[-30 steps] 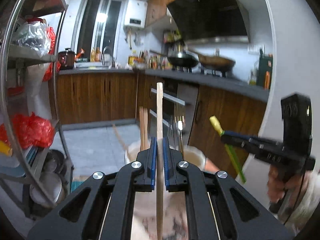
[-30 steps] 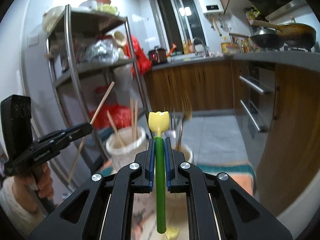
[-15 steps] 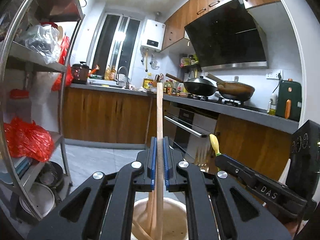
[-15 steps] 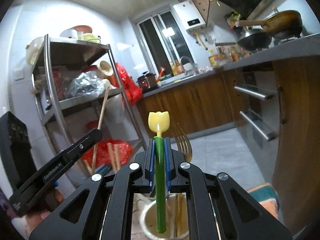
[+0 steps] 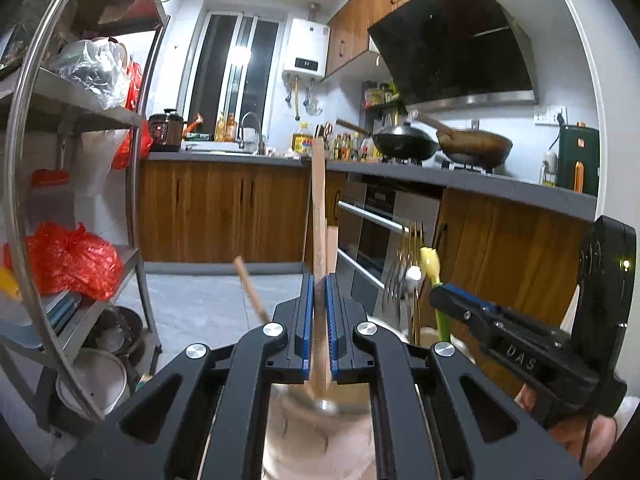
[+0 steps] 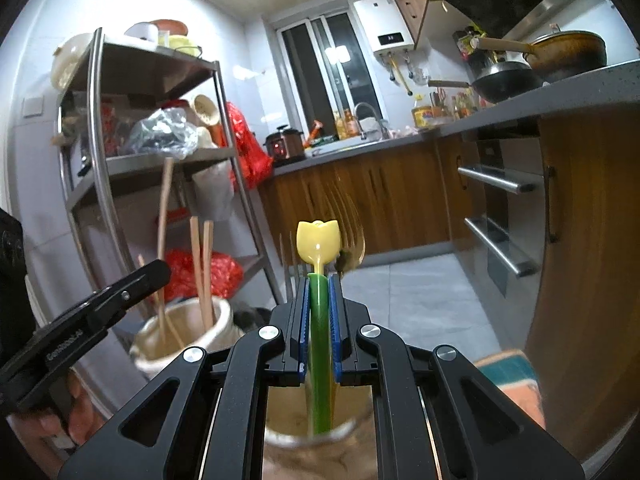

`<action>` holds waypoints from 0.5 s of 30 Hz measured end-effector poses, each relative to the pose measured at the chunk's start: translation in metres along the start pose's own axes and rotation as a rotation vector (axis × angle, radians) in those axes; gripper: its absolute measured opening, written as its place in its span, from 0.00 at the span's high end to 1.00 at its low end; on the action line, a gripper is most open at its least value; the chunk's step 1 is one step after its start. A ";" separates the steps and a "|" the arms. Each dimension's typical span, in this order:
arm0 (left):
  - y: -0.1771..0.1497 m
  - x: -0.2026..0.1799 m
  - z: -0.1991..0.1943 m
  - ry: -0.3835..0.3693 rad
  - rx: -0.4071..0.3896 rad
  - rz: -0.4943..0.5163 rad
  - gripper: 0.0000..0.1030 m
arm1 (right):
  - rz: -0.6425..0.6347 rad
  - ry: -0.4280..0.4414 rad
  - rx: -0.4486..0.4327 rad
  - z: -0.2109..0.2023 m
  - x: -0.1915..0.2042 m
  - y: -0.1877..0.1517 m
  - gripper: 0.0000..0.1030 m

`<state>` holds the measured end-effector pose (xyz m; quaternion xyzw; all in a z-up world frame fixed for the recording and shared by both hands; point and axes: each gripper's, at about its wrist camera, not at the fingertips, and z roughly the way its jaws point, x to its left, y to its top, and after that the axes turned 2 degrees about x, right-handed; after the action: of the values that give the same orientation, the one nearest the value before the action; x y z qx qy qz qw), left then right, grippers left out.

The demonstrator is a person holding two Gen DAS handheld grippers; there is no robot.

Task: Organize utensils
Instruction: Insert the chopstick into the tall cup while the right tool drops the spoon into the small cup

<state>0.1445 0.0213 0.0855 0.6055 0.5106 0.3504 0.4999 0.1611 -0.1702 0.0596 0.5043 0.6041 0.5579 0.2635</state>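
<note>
Midway, we judge: left tool (image 5: 319, 300) clamps chopstick (image 5: 319, 216) over cream holder (image 6: 180, 340); right tool (image 6: 320, 308) clamps tulip utensil (image 6: 319, 280) over fork cup (image 6: 308, 436); neither dropped yet.

We saw two holders side by side below the grippers. The left gripper (image 5: 319, 300) stood over the left holder (image 6: 180, 336), a wooden stick (image 5: 319, 216) upright between its fingers, with two chopsticks (image 6: 201, 272) standing in that holder. The right gripper (image 6: 319, 300) stood over the right holder (image 6: 308, 440), a tulip-topped utensil (image 6: 319, 240) reaching down into it, forks (image 6: 348, 236) just behind. A shelf rack (image 6: 160, 100) stood behind the left holder; the desk (image 5: 480, 184) with pans (image 5: 404, 144) ran along the right.
</note>
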 end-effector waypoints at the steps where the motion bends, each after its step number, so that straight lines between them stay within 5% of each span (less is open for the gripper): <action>1: -0.003 0.000 -0.003 0.005 0.009 0.003 0.94 | 0.000 -0.004 0.006 -0.001 0.000 -0.002 0.90; 15: -0.012 0.015 -0.012 0.063 0.100 -0.031 0.94 | 0.047 -0.075 0.121 -0.006 -0.009 -0.016 0.90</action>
<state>0.1335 0.0385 0.0756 0.6105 0.5522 0.3353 0.4583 0.1538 -0.1787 0.0435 0.5538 0.6146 0.5070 0.2419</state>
